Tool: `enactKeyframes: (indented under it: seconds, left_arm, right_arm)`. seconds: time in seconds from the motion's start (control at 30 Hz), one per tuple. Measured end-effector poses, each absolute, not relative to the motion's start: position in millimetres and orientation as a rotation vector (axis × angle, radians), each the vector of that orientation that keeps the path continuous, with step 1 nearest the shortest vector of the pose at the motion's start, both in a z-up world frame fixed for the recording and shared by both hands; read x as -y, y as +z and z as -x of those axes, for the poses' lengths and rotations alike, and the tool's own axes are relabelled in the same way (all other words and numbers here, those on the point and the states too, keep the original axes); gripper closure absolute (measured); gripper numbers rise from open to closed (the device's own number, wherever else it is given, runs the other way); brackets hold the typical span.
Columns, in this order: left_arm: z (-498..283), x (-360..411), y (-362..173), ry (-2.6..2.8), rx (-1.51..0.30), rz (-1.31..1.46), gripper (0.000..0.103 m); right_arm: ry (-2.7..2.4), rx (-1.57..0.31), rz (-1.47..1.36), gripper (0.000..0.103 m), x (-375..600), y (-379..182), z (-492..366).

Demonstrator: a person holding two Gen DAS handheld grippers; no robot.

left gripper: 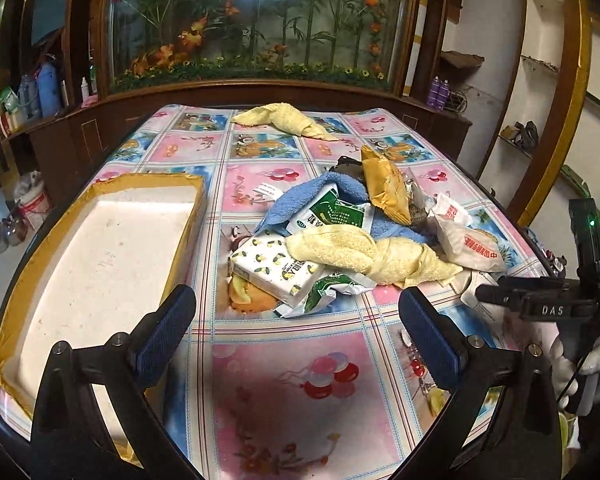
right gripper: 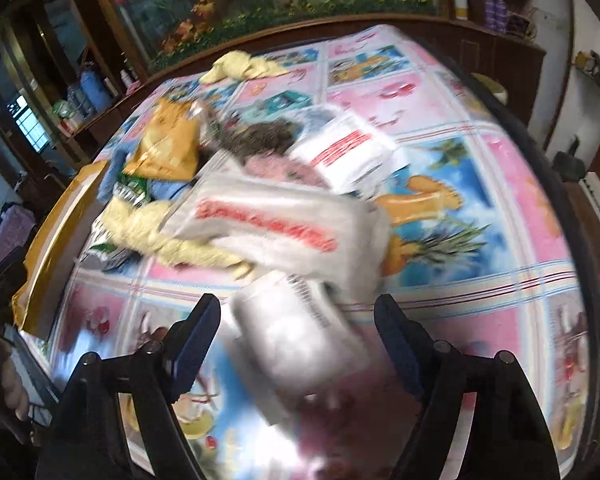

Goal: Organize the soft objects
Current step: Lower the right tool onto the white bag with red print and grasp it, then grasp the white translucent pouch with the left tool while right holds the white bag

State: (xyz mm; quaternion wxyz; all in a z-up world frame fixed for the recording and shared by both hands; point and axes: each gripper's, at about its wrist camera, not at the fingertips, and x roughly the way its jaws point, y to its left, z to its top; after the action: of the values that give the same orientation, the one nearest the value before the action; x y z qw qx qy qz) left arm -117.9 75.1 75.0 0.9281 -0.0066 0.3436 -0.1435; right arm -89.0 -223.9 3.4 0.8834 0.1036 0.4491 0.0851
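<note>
The left hand-held gripper [left gripper: 296,334] hangs released above the counter [left gripper: 284,380], its jaws spread wide with only the patterned cloth between them. To its left lies a shallow white tray with a gold rim [left gripper: 100,248], holding nothing visible.

The soft items sit heaped at mid-counter: a twisted yellow towel [left gripper: 364,254] lies across a blue towel [left gripper: 300,196], beside a lemon-print tissue pack [left gripper: 276,270], green-and-white sachets [left gripper: 332,210], an orange snack packet [left gripper: 384,184] and white packets with red lettering [left gripper: 468,246]. A second yellow towel [left gripper: 284,118] lies apart at the far edge.

The right hand-held gripper [right gripper: 298,342] stands released over a white packet [right gripper: 296,336]; the packet sits between the fingers, but the view is blurred and the pads appear clear of it. A gloved hand [left gripper: 592,364] holds that gripper's handle.
</note>
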Motion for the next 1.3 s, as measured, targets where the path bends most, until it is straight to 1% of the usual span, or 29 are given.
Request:
enactKeyframes:
  seconds: [0.1, 0.17, 0.23, 0.33, 0.47, 0.7, 0.8, 0.87, 0.9, 0.93, 0.97, 1.07, 1.17, 1.3]
  left_arm:
    - [120.2, -82.6, 72.8, -0.288, -0.716, 0.027, 0.001]
    - [123.0, -86.9, 72.4, -0.286, -0.718, 0.033, 0.001]
    - [125.3, -89.8, 72.3, -0.295, -0.722, 0.035, 0.001]
    - [126.9, -86.1, 68.1, -0.334, -0.747, 0.038, 0.001]
    - [128.6, -63.2, 59.8, -0.435, -0.768, 0.002, 0.001]
    - [122.8, 1.2, 49.9, -0.650, -0.679, -0.326, 0.001]
    - [103.1, 23.8, 43.8, -0.705, -0.701, -0.395, 0.001]
    - [91.0, 36.6, 35.5, -0.706, -0.757, -0.420, 0.001]
    - [86.1, 42.6, 28.8, -0.697, -0.809, -0.437, 0.003]
    - [83.1, 47.3, 22.8, -0.687, -0.861, -0.453, 0.008]
    - [82.1, 50.2, 15.8, -0.698, -0.930, -0.461, 0.023]
    - [93.0, 47.0, 18.1, -0.768, -0.958, -0.438, 0.038]
    - [104.5, 30.4, 33.2, -0.778, -0.938, -0.392, 0.038]
    - [111.1, 10.8, 53.6, -0.814, -0.883, -0.331, 0.037]
  right_arm:
    - [0.397, -0.974, -0.253, 0.024, 184.9, -1.6, 91.6]
    - [0.592, -0.966, -0.285, 0.024, 163.1, 3.4, 96.8]
    - [0.671, -0.922, -0.255, 0.024, 152.4, 16.7, 105.6]
    - [0.591, -0.854, -0.193, 0.024, 164.4, 35.6, 114.5]
    - [0.384, -0.835, -0.185, 0.024, 208.6, 38.9, 108.8]
    - [0.245, -0.846, -0.093, 0.024, 240.0, 39.0, 83.2]
    - [0.265, -0.855, -0.132, 0.024, 248.2, 41.2, 68.4]
    - [0.297, -0.859, -0.214, 0.024, 255.6, 41.0, 52.6]
    - [0.311, -0.862, -0.257, 0.023, 260.9, 40.9, 45.5]
    - [0.321, -0.868, -0.296, 0.023, 265.4, 39.5, 36.8]
    - [0.323, -0.876, -0.321, 0.023, 268.0, 37.4, 28.7]
    - [0.348, -0.933, -0.330, 0.023, 261.6, 27.2, 14.6]
    - [0.451, -1.005, -0.319, 0.023, 242.7, 18.1, 24.0]
    - [0.519, -1.006, -0.215, 0.023, 227.4, 27.7, 45.6]
